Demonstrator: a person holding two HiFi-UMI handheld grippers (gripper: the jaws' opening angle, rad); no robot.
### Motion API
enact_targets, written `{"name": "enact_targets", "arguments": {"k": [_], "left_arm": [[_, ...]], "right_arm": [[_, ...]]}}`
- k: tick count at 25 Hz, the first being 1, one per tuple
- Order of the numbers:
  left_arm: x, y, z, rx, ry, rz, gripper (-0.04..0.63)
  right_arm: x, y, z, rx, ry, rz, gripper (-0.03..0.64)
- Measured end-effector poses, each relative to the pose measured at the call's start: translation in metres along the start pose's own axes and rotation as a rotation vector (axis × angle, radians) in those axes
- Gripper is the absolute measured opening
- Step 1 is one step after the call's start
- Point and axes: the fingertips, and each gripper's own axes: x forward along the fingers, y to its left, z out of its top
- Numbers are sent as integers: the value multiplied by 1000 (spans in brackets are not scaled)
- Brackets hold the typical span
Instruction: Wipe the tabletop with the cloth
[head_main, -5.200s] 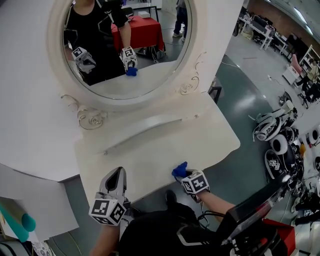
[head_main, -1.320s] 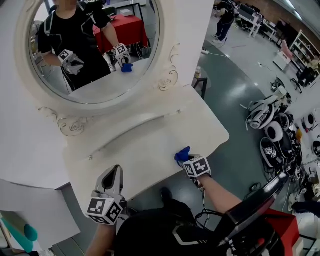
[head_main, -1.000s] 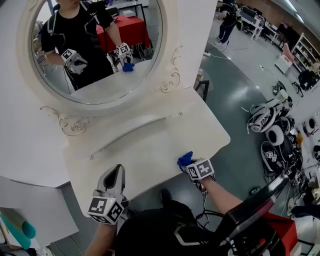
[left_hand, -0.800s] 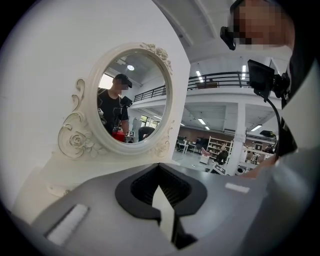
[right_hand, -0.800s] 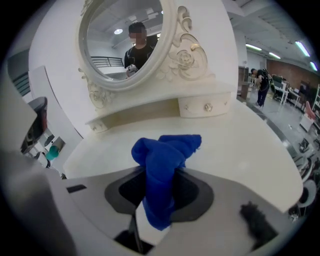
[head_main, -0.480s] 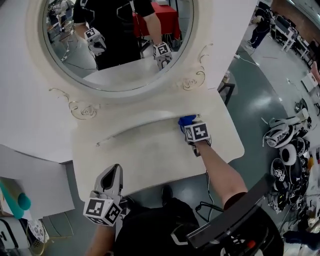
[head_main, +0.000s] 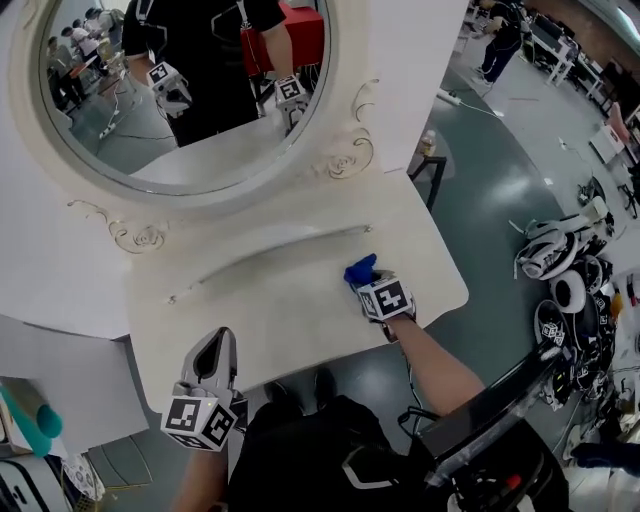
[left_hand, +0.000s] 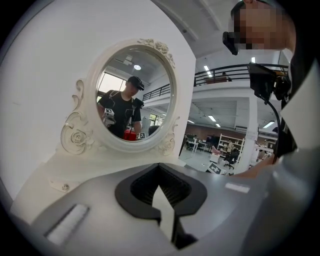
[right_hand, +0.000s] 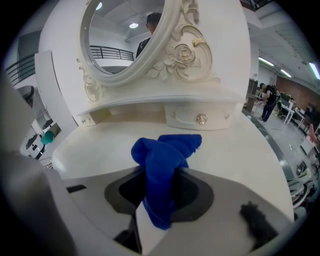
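The white vanity tabletop (head_main: 270, 310) fills the middle of the head view. A bunched blue cloth (head_main: 359, 271) rests on its right part, below the low drawer ledge. My right gripper (head_main: 367, 282) is shut on the cloth, its marker cube just behind. In the right gripper view the cloth (right_hand: 165, 162) sticks up from between the jaws of the right gripper (right_hand: 159, 212) and hangs over the tabletop (right_hand: 235, 150). My left gripper (head_main: 220, 340) sits at the table's front left edge. In its own view the left gripper (left_hand: 166, 212) is shut on nothing.
An oval mirror (head_main: 190, 80) in an ornate white frame rises behind the table. A low ledge with a small drawer knob (right_hand: 201, 119) runs along the back. Helmets and gear (head_main: 560, 265) lie on the floor at right. A teal object (head_main: 25, 420) sits at far left.
My right gripper carried the cloth from the table's front edge up to the drawer ledge, then back a little toward the front right. The left gripper stayed at the front left edge.
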Motion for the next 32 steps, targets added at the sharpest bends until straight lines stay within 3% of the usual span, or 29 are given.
{"name": "enact_targets", "arguments": {"k": [5, 15, 18, 22, 25, 32], "left_arm": [[18, -22, 0, 11, 16, -89, 9], [49, -37, 13, -9, -7, -263, 9], [49, -27, 17, -20, -18, -280, 9], [44, -9, 19, -16, -31, -307, 9], [38, 4, 17, -6, -37, -317, 9], [27, 38, 12, -7, -26, -260, 9]], "right_arm": [[-36, 4, -45, 66, 19, 15, 132], [-87, 16, -115, 124, 100, -51, 132], [-89, 15, -98, 163, 57, -58, 132], [-60, -4, -30, 139, -37, -123, 132], [-27, -32, 20, 181, -85, -194, 132], [24, -63, 55, 160, -28, -261, 132]]}}
